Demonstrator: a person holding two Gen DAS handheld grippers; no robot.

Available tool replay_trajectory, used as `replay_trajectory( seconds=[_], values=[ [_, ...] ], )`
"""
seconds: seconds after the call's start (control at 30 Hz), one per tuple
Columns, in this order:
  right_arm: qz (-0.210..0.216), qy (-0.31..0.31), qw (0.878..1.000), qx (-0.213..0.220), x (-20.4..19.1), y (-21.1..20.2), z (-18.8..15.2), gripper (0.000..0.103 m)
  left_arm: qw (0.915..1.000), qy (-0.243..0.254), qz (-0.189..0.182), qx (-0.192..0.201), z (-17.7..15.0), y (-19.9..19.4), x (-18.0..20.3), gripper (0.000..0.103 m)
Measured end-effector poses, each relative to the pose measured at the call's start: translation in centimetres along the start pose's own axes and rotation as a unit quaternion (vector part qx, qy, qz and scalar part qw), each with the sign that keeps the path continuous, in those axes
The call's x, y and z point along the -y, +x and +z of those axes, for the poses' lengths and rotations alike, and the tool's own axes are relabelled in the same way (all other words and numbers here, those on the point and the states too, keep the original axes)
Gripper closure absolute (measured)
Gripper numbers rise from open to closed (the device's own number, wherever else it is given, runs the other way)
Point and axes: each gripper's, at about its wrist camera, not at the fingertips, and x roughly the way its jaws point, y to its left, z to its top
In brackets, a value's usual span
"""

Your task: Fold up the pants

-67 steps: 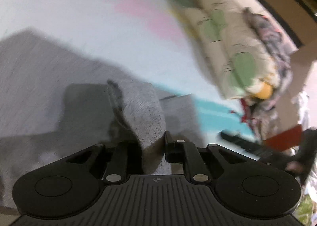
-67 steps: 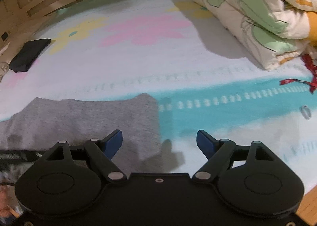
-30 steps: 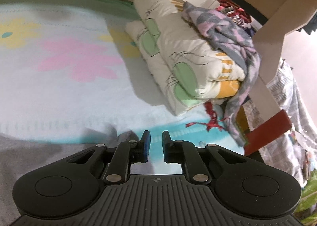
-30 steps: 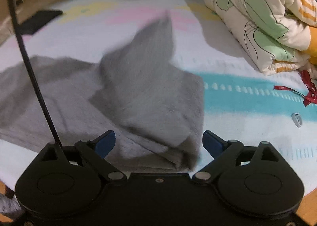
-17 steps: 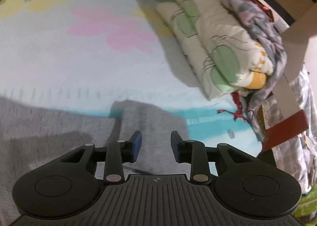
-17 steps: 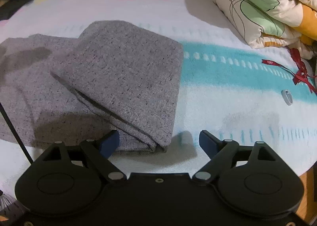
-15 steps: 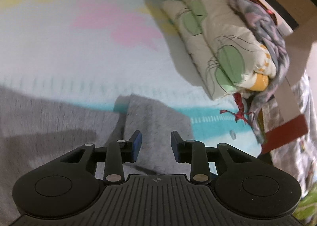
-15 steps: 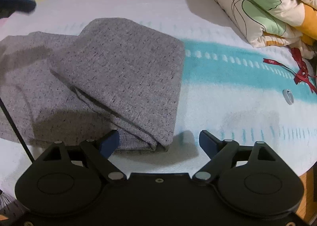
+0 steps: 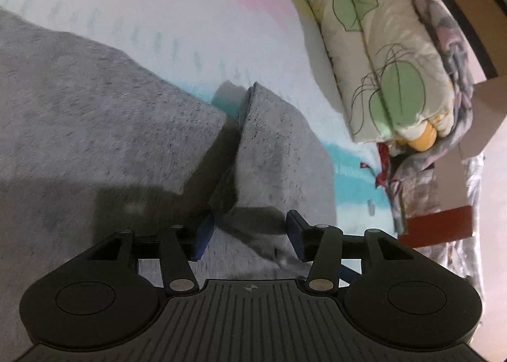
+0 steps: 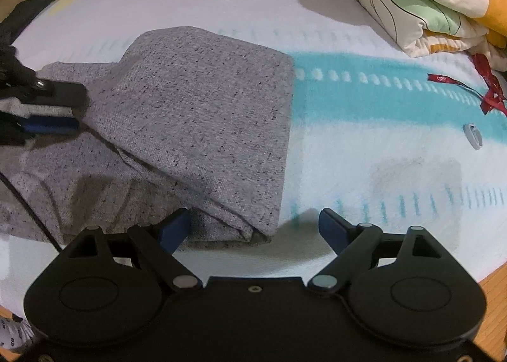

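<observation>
1. The left tool [image 9: 250, 235] has let go: its jaws have just been opening and now stand half apart, with the grey pants [image 10: 196, 114] lying loose below them.
2. The flap it carried a moment ago now lies over the pants on the bed [image 10: 364, 152], so 1 fold looks done.
3. The right tool [image 10: 255, 227] gapes wide and empty at the near folded corner, likely the next pickup.

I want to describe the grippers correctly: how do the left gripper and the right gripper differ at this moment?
The left gripper has a narrower gap, its jaws having just been opening; the right gripper stands wider. The left gripper hovers over the grey pants; the right gripper is at the folded corner near the bed edge, partly over bare sheet. Both are open, with blue pads, and neither grips any cloth.
</observation>
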Motion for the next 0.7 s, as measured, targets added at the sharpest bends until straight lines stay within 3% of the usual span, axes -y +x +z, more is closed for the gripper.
replay_trajectory(
  seconds=[0.37,0.7],
  values=[
    [0.013,0.011,1.000,-0.005,0.3,0.5,0.3,0.014,0.9995,0.025,-0.004,0.017,2.7,2.2,1.2,0.037],
    [0.016,0.015,1.000,-0.005,0.7,0.9,0.4,0.010,0.9954,0.088,0.014,0.036,4.1,4.2,3.8,0.039]
  ],
)
